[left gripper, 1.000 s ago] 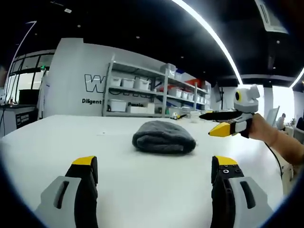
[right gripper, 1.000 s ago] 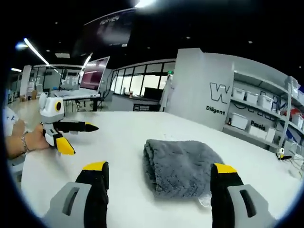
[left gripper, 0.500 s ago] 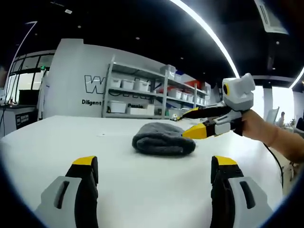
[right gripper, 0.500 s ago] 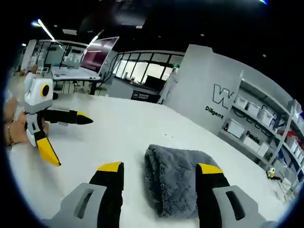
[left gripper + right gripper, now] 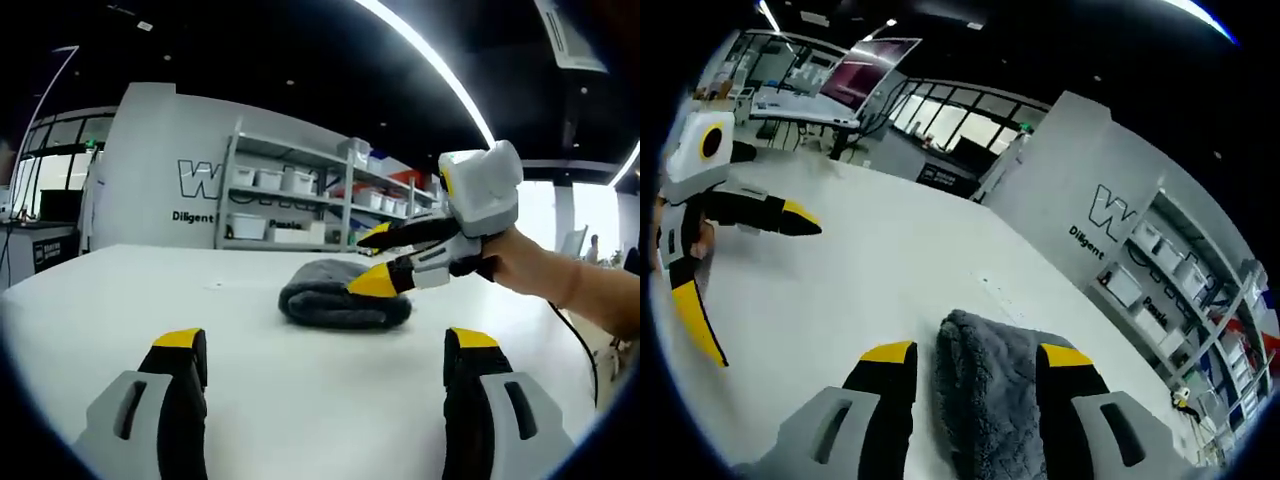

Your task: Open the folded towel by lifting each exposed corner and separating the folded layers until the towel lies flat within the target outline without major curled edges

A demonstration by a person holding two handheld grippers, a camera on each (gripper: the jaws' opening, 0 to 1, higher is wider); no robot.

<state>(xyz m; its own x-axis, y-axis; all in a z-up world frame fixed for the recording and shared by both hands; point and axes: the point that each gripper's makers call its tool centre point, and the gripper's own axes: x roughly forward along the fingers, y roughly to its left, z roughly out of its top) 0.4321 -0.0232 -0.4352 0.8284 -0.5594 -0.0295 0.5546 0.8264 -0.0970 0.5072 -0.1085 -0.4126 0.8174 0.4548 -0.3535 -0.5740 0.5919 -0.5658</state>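
We see a grey towel [image 5: 340, 294] lying folded into a thick, rounded bundle on a smooth white table [image 5: 250, 350], out toward the middle of the top. Its pile looks plush and fuzzy, with soft bulging edges rather than crisp creases. In the right gripper view the towel [image 5: 990, 390] sits between our right gripper's [image 5: 975, 356] jaws, its rounded folded end toward the camera. The jaws stand spread on either side of the cloth; we cannot tell whether they touch it. Each jaw is grey and black hard plastic ending in a yellow tip.

In the left gripper view our left gripper [image 5: 325, 345] rests low and well back from the towel, its two jaws spread wide with bare table between them. The right gripper [image 5: 372, 258] comes in from the right there, held in a hand [image 5: 520, 270], its black and yellow-tipped jaws parted and pointing down at the near right side of the bundle, one tip over the cloth. A dark cable [image 5: 575, 335] trails under the forearm.

In the right gripper view the left gripper [image 5: 750, 280] shows at the left edge, jaws apart, well away from the towel.

Behind the table stands a pale grey wall [image 5: 160, 160] with dark lettering, and metal shelves [image 5: 300, 200] carrying white boxy bins. A long bright strip light [image 5: 430, 65] curves across the dark ceiling.
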